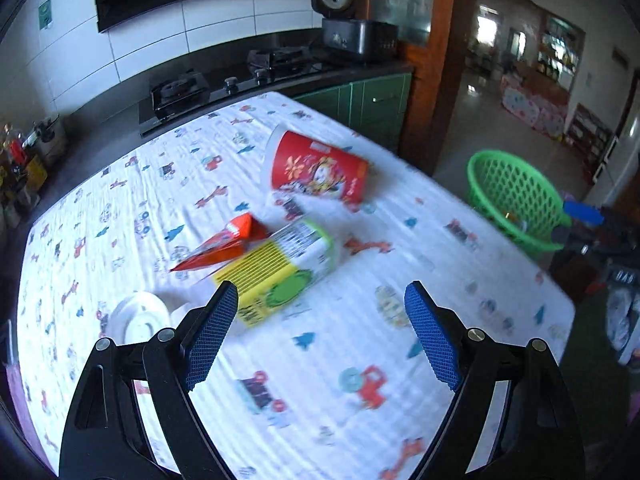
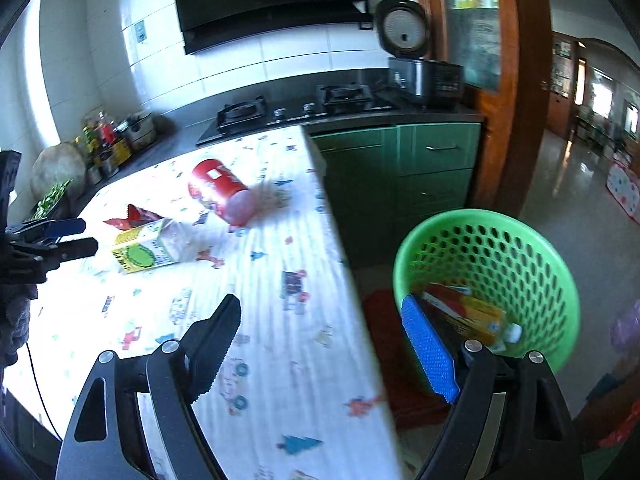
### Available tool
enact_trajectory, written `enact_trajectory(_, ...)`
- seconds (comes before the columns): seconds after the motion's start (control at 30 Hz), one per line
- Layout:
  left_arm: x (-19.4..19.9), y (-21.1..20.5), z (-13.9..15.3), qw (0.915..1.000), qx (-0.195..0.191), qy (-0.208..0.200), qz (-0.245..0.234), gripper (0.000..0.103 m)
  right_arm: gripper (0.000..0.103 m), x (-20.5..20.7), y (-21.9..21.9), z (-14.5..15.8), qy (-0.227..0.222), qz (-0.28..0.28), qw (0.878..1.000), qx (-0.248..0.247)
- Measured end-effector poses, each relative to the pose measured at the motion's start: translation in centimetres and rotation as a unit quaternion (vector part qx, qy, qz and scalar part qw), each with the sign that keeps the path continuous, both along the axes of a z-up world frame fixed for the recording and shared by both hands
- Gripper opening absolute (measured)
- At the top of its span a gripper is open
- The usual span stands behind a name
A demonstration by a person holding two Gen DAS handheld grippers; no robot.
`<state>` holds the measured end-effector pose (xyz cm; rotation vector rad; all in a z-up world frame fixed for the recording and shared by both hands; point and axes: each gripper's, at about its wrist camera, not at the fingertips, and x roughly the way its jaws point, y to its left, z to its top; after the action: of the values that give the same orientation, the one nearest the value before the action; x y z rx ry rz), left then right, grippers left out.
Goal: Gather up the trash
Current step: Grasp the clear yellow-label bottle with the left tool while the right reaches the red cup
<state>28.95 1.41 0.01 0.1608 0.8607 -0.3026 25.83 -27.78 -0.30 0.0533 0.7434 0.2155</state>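
A red paper cup (image 1: 320,172) (image 2: 218,192) lies on its side on the patterned tablecloth (image 1: 340,360). Nearer me lie a yellow-green carton (image 1: 280,268) (image 2: 146,250) and a red wrapper (image 1: 224,244) (image 2: 134,216), touching each other. My left gripper (image 1: 320,292) hovers open just short of the carton, nothing between its pads; it also shows at the left edge of the right wrist view (image 2: 90,236). My right gripper (image 2: 320,302) stands open and empty over the table's right edge, its blue pad in front of the green basket (image 2: 488,280) (image 1: 516,200). The basket holds a yellow and red carton (image 2: 476,316).
A white round lid (image 1: 138,318) sits left of my left finger. Behind the table run a dark counter with a gas hob (image 2: 304,106), a rice cooker (image 2: 424,76) and green cabinets (image 2: 400,168). The basket stands on the floor beside the table.
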Motion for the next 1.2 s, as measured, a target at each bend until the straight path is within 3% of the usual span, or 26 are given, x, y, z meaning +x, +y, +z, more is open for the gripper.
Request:
enact_trajectory(0.13, 1.3, 1.5, -1.6, 0.9993, 0.03, 0.015, -0.014, 0.08, 0.08, 0.6, 1.6, 0.0, 0.003, 0.014, 1.0, -0.001)
enact_trajectory(0.63, 5.7, 3.1, -4.6, 0.995, 0.057, 0.044, -0.069, 0.078, 0.08, 3.9, 5.1, -1.0, 0.026, 0.038, 0.999, -0.011)
enact_trajectory(1.0, 5.9, 2.4, -4.6, 0.9897, 0.031, 0.066, -0.123, 0.077, 0.08, 6.4, 7.4, -1.6, 0.034, 0.063, 0.997, -0.03)
enact_trajectory(1.2, 6.2, 0.7, -5.5, 0.9836, 0.075, 0.066, -0.15, 0.072, 0.08, 7.9, 8.0, -1.6, 0.033, 0.074, 0.996, -0.04)
